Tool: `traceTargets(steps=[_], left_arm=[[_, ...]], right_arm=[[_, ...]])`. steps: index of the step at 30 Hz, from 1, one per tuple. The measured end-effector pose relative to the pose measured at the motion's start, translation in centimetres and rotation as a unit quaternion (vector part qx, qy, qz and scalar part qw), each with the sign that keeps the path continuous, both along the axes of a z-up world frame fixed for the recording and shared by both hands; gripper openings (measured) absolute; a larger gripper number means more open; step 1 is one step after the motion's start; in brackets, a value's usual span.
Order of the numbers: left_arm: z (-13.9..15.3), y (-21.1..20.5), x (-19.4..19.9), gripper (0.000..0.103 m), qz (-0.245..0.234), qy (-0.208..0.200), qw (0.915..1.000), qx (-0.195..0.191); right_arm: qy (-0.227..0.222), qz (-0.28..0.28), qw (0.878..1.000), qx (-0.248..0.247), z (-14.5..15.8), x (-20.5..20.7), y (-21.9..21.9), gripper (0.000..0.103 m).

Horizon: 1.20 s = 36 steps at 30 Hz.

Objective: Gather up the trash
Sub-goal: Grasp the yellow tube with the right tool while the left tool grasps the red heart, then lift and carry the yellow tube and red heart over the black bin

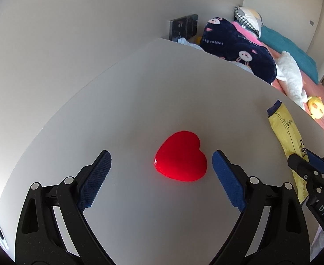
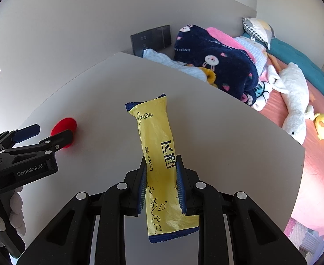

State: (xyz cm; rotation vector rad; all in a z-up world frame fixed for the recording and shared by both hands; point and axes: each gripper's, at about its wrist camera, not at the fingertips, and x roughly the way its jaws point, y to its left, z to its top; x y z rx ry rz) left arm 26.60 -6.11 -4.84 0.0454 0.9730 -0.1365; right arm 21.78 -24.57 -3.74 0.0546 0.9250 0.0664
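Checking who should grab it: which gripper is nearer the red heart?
Left. The left gripper is open with the red heart between its fingers; the right gripper is off to the side, shut on the yellow wrapper.

left gripper (image 1: 162, 160): two matte black moulded arms with triangular cut-outs, each jointed by round silver pivot pins; fingers (image 1: 96, 180) faced with blue cross-hatched rubber pads. seen from the side, its black body bears the white marking "genrobot.ai" and small silver screws. right gripper (image 2: 160, 184): same black linkage and silver pins, with blue ribbed pads on the fingers (image 2: 180, 185); white letters "das" show on its body. gloved hand (image 2: 16, 214): a white glove wraps the black handle.
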Motion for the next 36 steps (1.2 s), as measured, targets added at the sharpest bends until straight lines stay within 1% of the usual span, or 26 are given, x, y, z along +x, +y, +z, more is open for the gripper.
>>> traceTargets(steps=[3,7,12,14,17,23,31,36], left_arm=[[-0.1,0.0,0.6,0.081,-0.003,0.002,1.0000,0.007],[-0.3,0.2,0.9,0.065,0.006,0.003,0.9998,0.016],[-0.9,0.6,0.7,0.054,0.008,0.006,0.9999,0.014],[-0.8,0.7,0.5,0.044,0.004,0.000,0.9999,0.012],[-0.7,0.9,0.3,0.044,0.002,0.002,1.0000,0.005],[0.7,0.8,-1.4,0.044,-0.004,-0.012,0.9998,-0.012],[3.0,-0.8,-4.4,0.044,-0.025,-0.033,0.9991,-0.005],[4.0,-2.1,-6.1,0.044,-0.038,-0.036,0.9986,-0.004]], right_arm=[[-0.001,-0.006,1.000,0.003,0.3,0.3,-0.4,0.025],[-0.004,-0.008,1.000,0.002,0.5,0.1,-0.8,0.025],[-0.005,-0.012,1.000,0.007,0.8,-0.2,-1.2,0.025],[-0.005,-0.013,1.000,0.009,0.9,-0.4,-1.4,0.025],[-0.008,-0.015,1.000,0.011,1.3,-0.7,-1.7,0.025],[-0.018,-0.018,1.000,0.016,2.2,-1.7,-2.3,0.025],[-0.029,-0.022,0.999,0.020,3.5,-3.7,-3.6,0.025],[-0.035,-0.023,0.999,0.022,4.3,-5.2,-4.5,0.025]])
